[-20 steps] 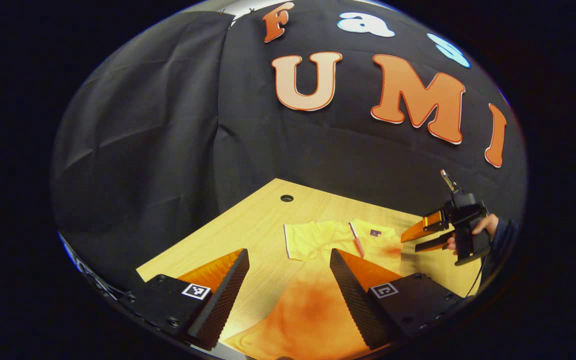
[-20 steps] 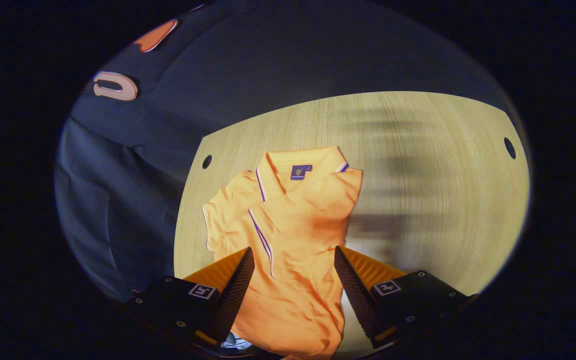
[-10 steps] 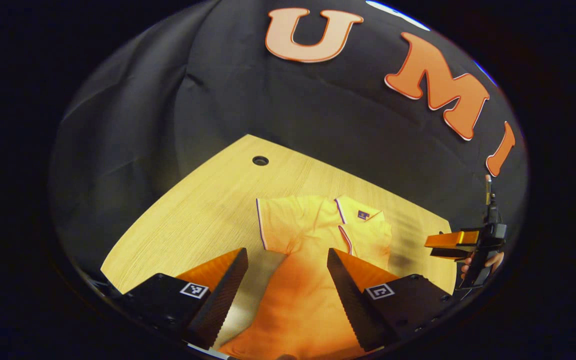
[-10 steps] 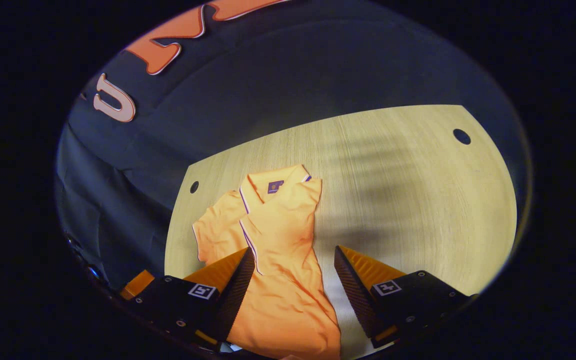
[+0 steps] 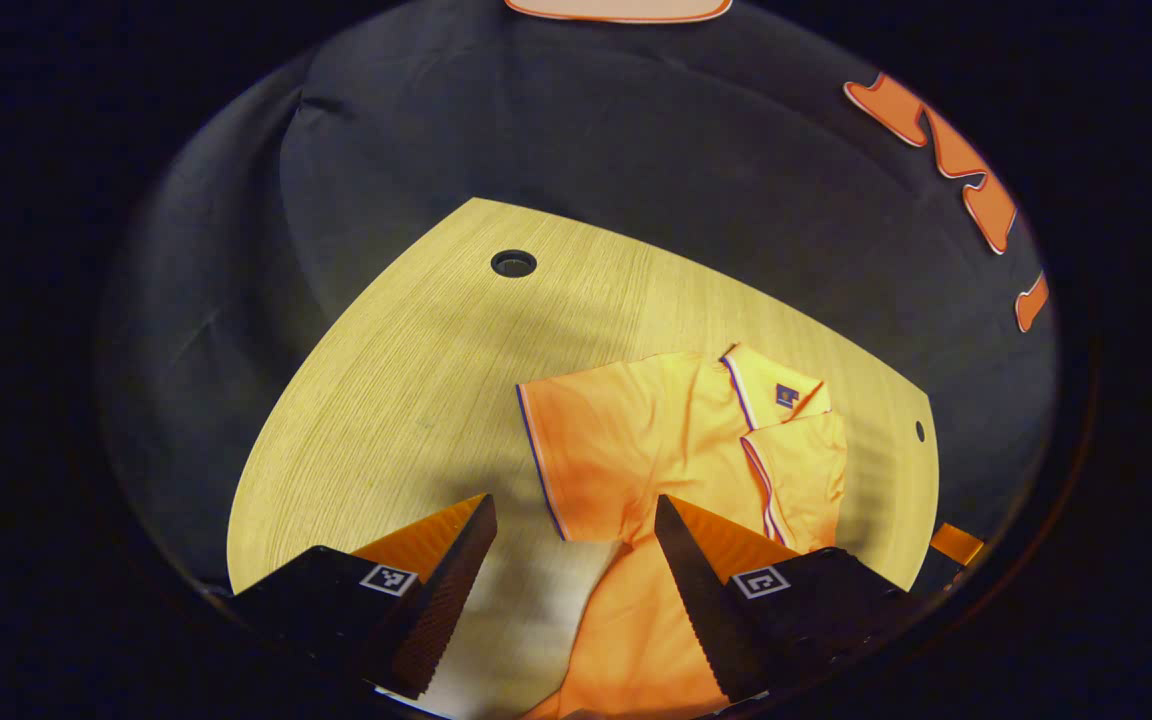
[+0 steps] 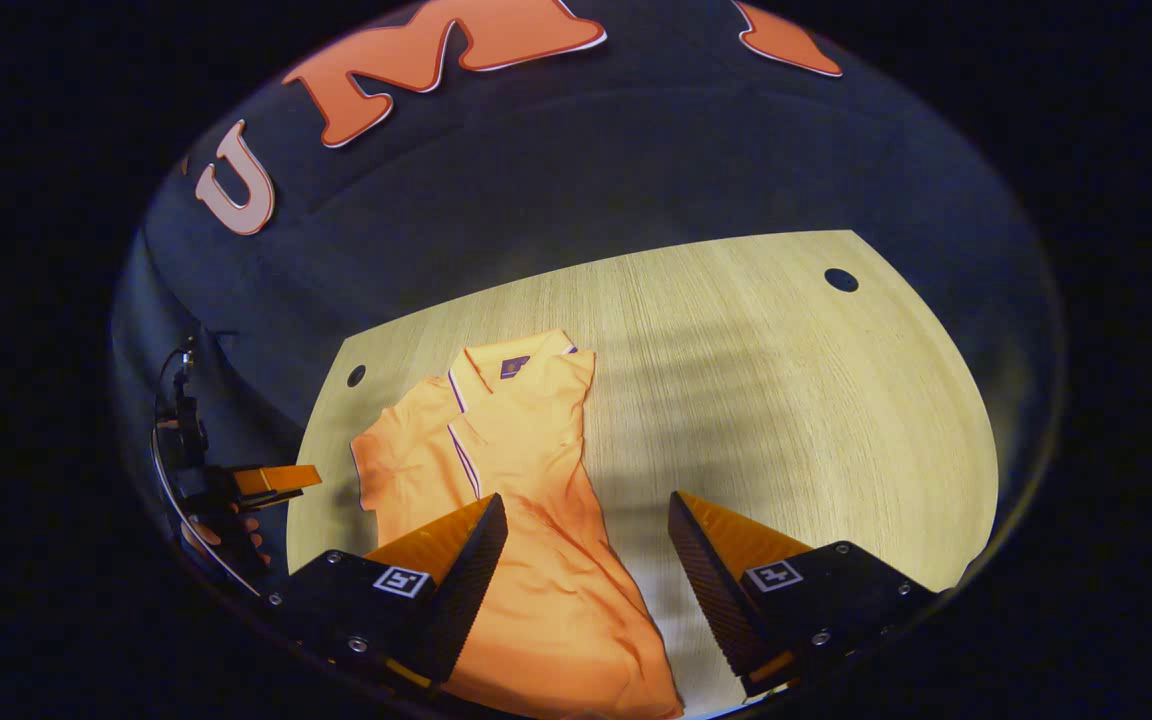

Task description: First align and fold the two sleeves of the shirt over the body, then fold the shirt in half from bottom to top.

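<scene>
Shirt (image 5: pixel 676 450) — just beyond left tool (image 5: pixel 574 520)

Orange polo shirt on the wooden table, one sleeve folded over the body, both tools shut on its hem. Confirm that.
Not quite. Both tools are open and hold nothing: the left gripper view shows the left tool spread above the orange polo shirt; the right gripper view shows the right tool likewise. The rest stands.

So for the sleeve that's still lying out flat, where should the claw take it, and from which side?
At the striped cuff edge of the unfolded sleeve. It lies flat on the wooden table, sticking out from the orange polo shirt, so its hem is a free edge. Probably come in from the outer, bare-table side with the open left claw, pinch the hem low, then carry it over the body.
</scene>
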